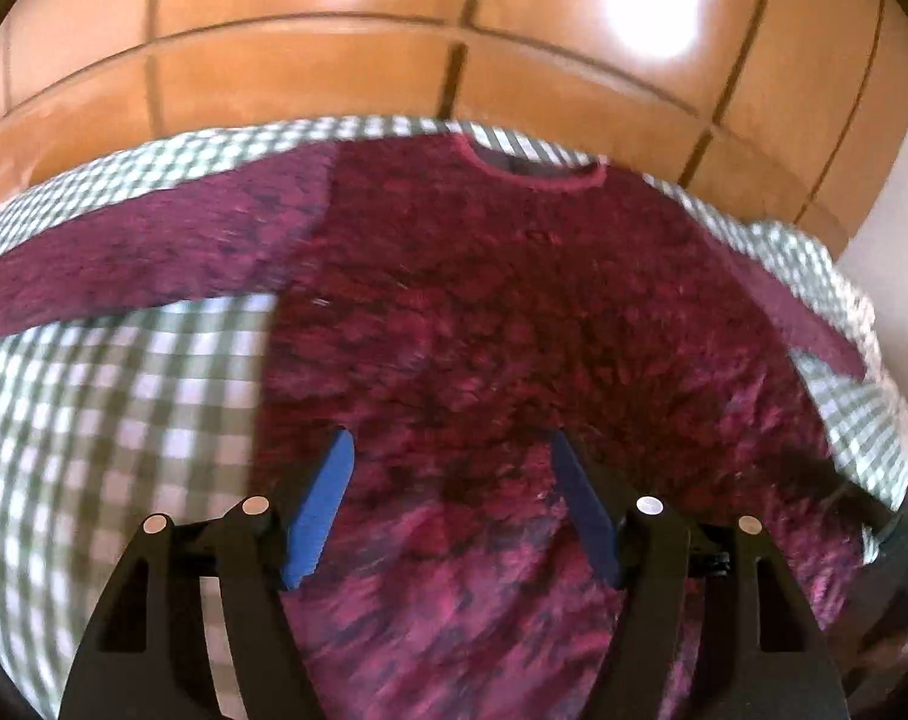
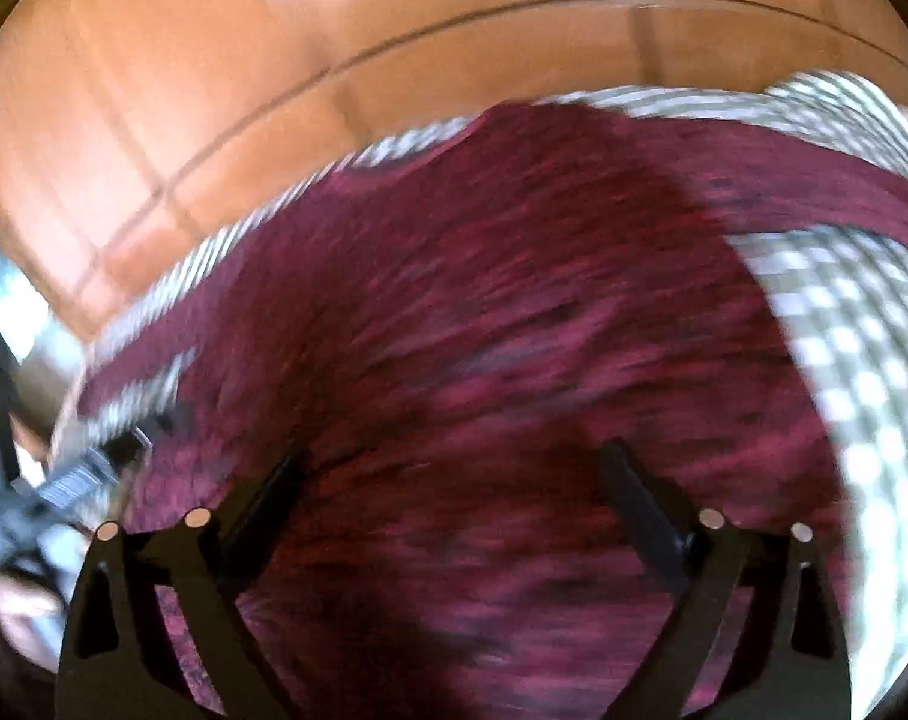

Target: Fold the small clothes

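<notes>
Maroon sweater (image 1: 490, 300) lies flat on checked cloth (image 1: 123, 396), ready for folding; left gripper (image 1: 454, 450) and right gripper (image 2: 454, 462) fingers wide, empty above it.

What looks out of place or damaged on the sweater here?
Nothing stands out. The sweater lies flat and spread out on the checked cloth, neckline away from the camera, one sleeve stretched sideways. Blur hides fine details.

Both fisheye views bend hard at their dark rims and smear with motion blur, the right wrist view worse. White glare patches (image 1: 652, 6) burn out the glossy wooden panels (image 1: 309, 72).
</notes>
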